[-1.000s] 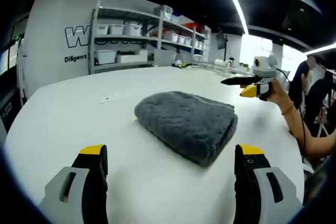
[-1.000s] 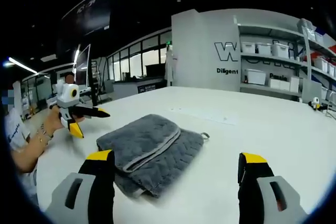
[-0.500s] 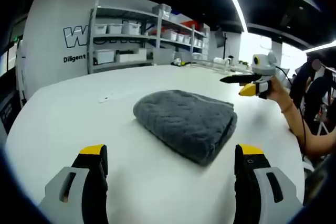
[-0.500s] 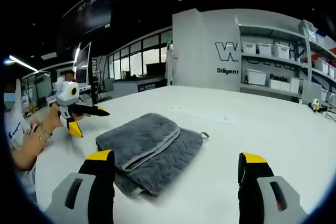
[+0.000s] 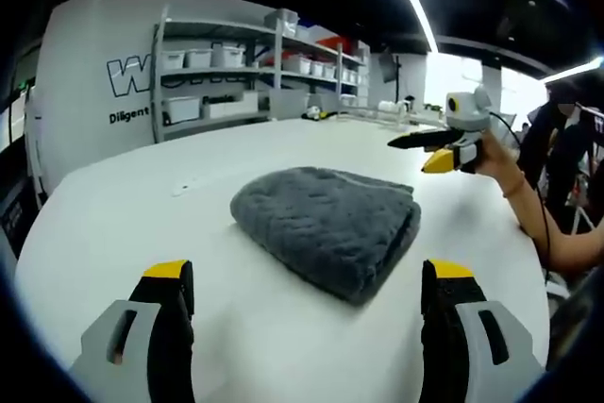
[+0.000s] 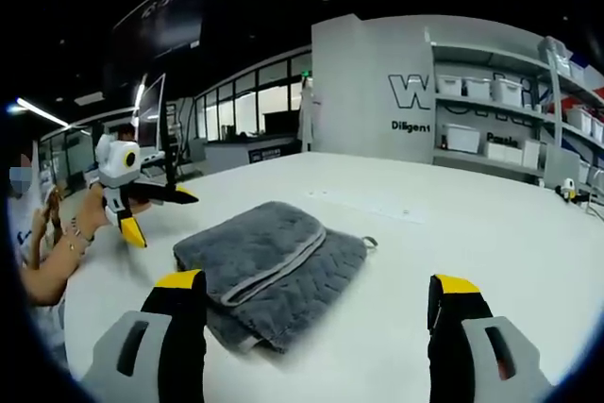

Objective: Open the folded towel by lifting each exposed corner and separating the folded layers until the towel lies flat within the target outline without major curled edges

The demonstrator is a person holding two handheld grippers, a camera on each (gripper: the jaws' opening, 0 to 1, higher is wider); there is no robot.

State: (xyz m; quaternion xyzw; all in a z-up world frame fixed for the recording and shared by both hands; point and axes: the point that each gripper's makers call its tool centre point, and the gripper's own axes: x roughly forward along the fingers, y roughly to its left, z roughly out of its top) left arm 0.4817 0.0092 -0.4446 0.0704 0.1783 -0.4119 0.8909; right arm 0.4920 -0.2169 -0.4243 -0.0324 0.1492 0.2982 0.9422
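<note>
A grey folded towel (image 5: 326,224) lies on the white table (image 5: 113,233), just beyond my left gripper (image 5: 309,276), whose jaws stand wide open and hold nothing. In the right gripper view the towel (image 6: 269,266) shows its stacked layers, a pale hem and a small loop (image 6: 370,243) at one corner. My right gripper (image 6: 316,282) is open too, with the towel's near edge between its jaws. A hand holds each gripper over the table beside the towel: the right gripper (image 5: 411,156) in the left gripper view and the left gripper (image 6: 168,221) in the right gripper view.
Shelves with white bins (image 5: 217,82) stand behind the table, beside a lettered wall (image 6: 415,101). A person's forearm (image 5: 543,233) reaches in at the table's right edge. A small mark (image 5: 184,184) lies on the table beyond the towel.
Both views have drifted only slightly. The towel lies as before, folded and untouched, and both grippers stay open.
</note>
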